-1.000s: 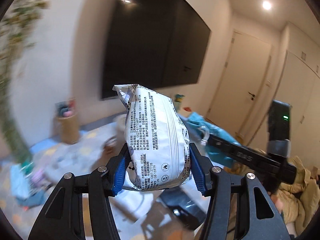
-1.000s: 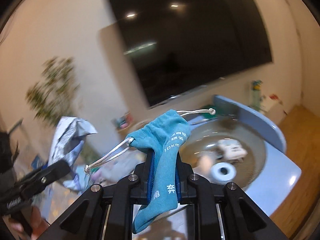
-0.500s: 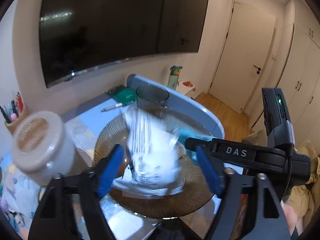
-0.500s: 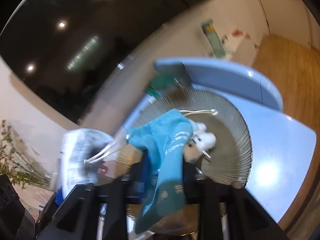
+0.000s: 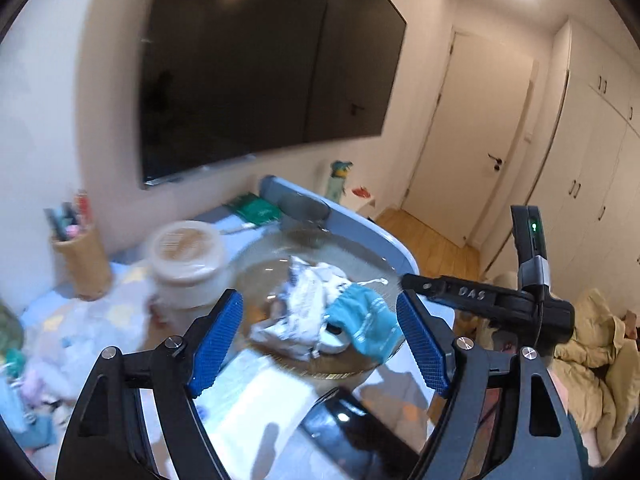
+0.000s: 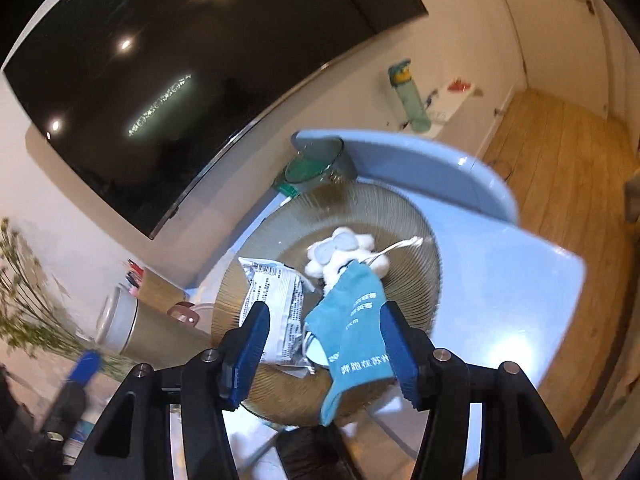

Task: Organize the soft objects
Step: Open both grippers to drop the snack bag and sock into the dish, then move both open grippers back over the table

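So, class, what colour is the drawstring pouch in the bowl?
Teal-blue with white lettering, on the drawstring pouch; clearest in the right wrist view.

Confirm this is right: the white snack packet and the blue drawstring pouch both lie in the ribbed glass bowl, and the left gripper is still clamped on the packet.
One thing is wrong. The left gripper is open, its blue fingers clear of the snack packet, as the left wrist view shows. The packet and the blue drawstring pouch do lie in the ribbed glass bowl.

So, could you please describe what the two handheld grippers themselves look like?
Both the left gripper and right gripper have black angular arms with silver bolts and blue textured pads. The right one's side reads "DAS" and carries a black module with a green light.
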Action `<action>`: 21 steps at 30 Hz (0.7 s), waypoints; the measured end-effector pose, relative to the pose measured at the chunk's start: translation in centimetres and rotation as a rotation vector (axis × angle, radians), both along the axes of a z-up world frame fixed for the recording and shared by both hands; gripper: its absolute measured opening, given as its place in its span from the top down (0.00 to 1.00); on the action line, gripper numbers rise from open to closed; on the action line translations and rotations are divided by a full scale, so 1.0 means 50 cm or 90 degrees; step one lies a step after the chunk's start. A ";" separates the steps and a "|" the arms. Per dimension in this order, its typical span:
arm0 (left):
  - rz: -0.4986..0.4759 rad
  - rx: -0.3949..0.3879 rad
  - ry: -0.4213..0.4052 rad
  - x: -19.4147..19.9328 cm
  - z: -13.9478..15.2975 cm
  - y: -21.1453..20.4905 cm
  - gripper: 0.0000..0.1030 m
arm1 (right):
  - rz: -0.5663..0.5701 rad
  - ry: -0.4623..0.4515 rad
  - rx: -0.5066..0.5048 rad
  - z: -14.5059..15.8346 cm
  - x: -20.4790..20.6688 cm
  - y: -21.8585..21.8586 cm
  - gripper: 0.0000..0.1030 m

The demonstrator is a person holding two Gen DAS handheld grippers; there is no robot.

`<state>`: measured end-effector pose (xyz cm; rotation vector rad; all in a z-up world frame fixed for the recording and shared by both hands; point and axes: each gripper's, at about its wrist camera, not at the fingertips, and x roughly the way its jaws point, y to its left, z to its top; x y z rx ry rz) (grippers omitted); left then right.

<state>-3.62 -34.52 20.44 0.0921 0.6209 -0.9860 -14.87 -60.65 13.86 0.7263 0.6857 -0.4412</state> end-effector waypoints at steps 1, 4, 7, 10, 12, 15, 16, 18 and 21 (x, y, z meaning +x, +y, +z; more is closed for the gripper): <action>0.012 -0.001 -0.006 0.001 0.013 0.032 0.24 | -0.001 0.000 -0.005 0.008 -0.005 0.006 0.46; 0.055 -0.003 -0.029 0.002 0.048 0.155 0.24 | 0.013 -0.030 -0.010 0.042 -0.029 0.039 0.40; 0.110 -0.013 -0.045 0.006 0.080 0.292 0.19 | 0.042 -0.058 -0.039 0.081 -0.039 0.107 0.30; 0.181 -0.025 -0.060 0.014 0.100 0.431 0.11 | 0.098 -0.090 -0.071 0.116 -0.022 0.205 0.17; 0.234 -0.026 -0.075 0.024 0.103 0.513 0.11 | 0.157 -0.108 -0.085 0.130 0.005 0.286 0.17; 0.295 -0.011 -0.074 0.043 0.084 0.611 0.11 | 0.253 -0.107 -0.098 0.126 0.062 0.411 0.17; 0.310 -0.013 -0.068 0.050 0.071 0.640 0.11 | 0.279 -0.102 -0.101 0.118 0.078 0.446 0.17; 0.325 -0.023 -0.048 0.066 0.044 0.683 0.11 | 0.333 -0.085 -0.115 0.094 0.122 0.528 0.17; 0.347 -0.011 -0.016 0.099 -0.012 0.722 0.11 | 0.395 -0.044 -0.135 0.044 0.181 0.627 0.17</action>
